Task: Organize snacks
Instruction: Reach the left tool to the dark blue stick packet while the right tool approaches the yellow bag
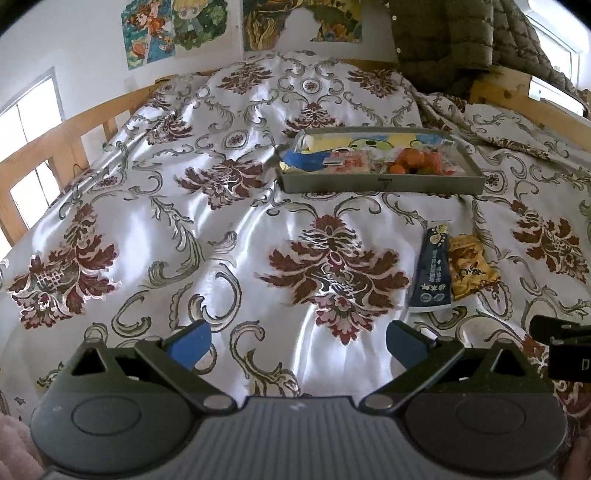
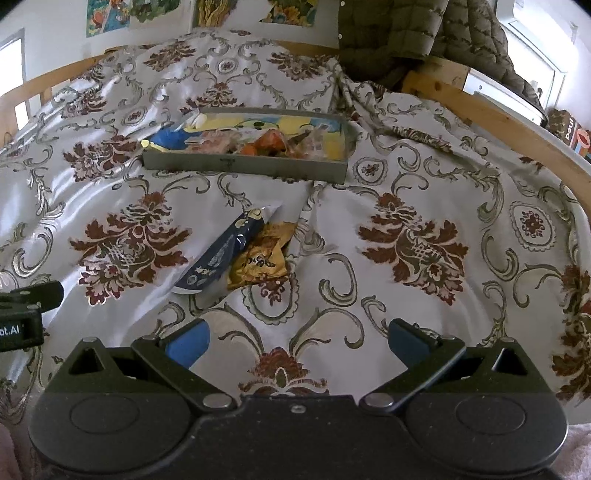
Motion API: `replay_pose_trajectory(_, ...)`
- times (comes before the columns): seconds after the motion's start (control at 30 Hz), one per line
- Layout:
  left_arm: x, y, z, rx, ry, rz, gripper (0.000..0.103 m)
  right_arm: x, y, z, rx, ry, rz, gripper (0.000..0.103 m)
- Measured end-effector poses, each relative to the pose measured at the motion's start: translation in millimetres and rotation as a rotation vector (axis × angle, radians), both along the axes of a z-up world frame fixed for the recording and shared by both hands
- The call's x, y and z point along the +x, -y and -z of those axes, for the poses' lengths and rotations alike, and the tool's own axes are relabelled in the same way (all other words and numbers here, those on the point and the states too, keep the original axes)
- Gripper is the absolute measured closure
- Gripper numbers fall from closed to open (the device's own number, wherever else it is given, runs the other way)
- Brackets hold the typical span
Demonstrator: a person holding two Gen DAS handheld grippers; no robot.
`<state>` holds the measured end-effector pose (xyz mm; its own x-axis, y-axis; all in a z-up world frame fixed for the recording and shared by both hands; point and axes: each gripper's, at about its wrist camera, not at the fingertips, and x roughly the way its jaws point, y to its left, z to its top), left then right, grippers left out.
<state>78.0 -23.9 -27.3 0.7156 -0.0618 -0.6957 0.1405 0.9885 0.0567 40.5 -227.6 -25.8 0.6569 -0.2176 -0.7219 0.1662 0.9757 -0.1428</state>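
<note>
A shallow grey tray (image 1: 384, 183) (image 2: 243, 165) lies on the bed, filled with several snack packets, orange ones among them. Two loose snacks lie side by side on the bedspread nearer to me: a long dark blue packet (image 1: 433, 268) (image 2: 221, 254) and a crumpled golden packet (image 1: 468, 266) (image 2: 263, 254). My left gripper (image 1: 297, 345) is open above bare bedspread, left of the two packets. My right gripper (image 2: 297, 343) is open too, just short of the packets and slightly to their right. Neither holds anything.
A shiny white bedspread (image 1: 229, 236) with red and grey floral patterns covers the bed. Wooden rails (image 1: 44, 155) (image 2: 491, 114) run along both sides. An olive quilted jacket (image 1: 461, 33) hangs at the far right. Posters (image 1: 173, 29) hang on the wall.
</note>
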Motion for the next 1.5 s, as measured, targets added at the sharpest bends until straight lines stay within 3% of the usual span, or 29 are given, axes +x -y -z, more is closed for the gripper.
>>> replay_pose_trajectory(0.3, 9.4, 2.6, 0.5, 0.002, 0.001, 0.015, 0.000, 4.3, 1.5, 0.8, 0.010, -0.017, 0.002, 0.001)
replay_pose_trajectory(0.67, 32.6, 18.0, 5.4, 0.001, 0.016, 0.076, 0.000, 24.4, 10.3, 9.3, 0.120, -0.068, -0.011, 0.001)
replay_pose_trajectory(0.9, 57.3, 24.4, 11.2, -0.056, -0.047, 0.154, 0.000, 46.2, 19.4, 16.4, 0.132, -0.115, -0.041, 0.001)
replay_pose_trajectory(1.07, 82.5, 29.0, 16.8, -0.100, -0.079, 0.200, 0.000, 62.0, 20.0, 21.1, 0.051, -0.119, -0.102, 0.001)
replay_pose_trajectory(1.23, 102.4, 37.5, 23.8, -0.097, -0.048, 0.257, 0.000, 74.3, 15.8, 24.8, -0.087, -0.076, -0.213, 0.001)
replay_pose_trajectory(1.5, 121.4, 39.5, 35.0, -0.215, -0.022, 0.375, 0.000, 91.8, 6.4, 42.9, -0.220, 0.008, -0.376, 0.001)
